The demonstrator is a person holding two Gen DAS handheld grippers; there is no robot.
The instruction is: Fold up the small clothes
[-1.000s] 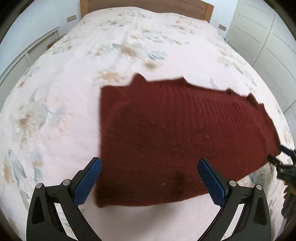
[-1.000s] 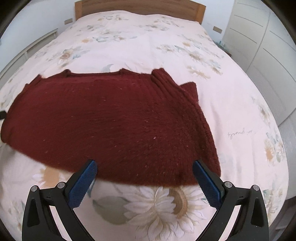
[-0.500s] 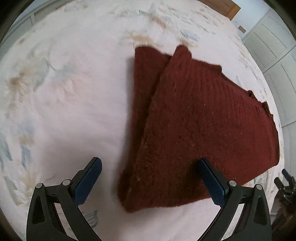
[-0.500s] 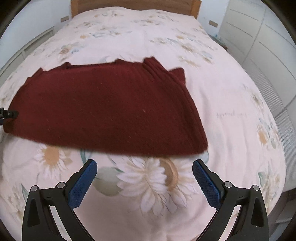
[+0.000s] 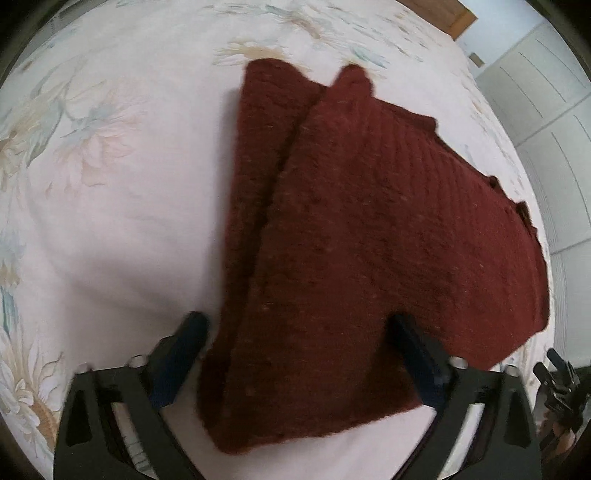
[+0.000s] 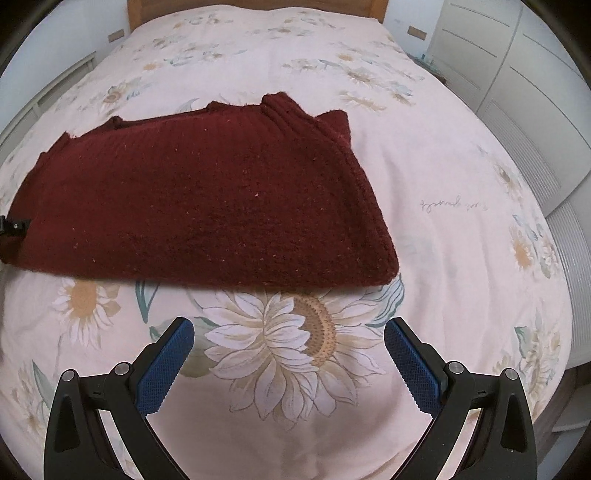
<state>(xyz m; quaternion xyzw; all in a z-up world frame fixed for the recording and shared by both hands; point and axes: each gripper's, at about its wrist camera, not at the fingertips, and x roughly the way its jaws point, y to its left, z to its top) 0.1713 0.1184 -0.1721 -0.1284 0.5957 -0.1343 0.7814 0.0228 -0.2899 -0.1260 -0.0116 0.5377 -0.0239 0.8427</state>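
Observation:
A dark red knitted sweater point(image 6: 207, 206) lies folded flat on the floral bedspread point(image 6: 443, 184). In the left wrist view the sweater point(image 5: 369, 240) fills the middle, with a folded layer showing along its left side. My left gripper point(image 5: 295, 354) is open, its blue pads either side of the sweater's near corner, just above the cloth. My right gripper point(image 6: 288, 354) is open and empty, over a printed sunflower short of the sweater's near edge. The left gripper's tip point(image 6: 13, 227) shows at the sweater's left end. The right gripper point(image 5: 557, 376) shows at the far right.
A wooden headboard point(image 6: 258, 7) stands at the far end of the bed. White wardrobe doors point(image 6: 517, 74) run along the right. The bed's right edge point(image 6: 561, 295) drops off near my right gripper.
My left gripper has swung to the sweater's left end and lowered over its corner. My right gripper has pulled back, so the sweater's edge is now farther from its pads.

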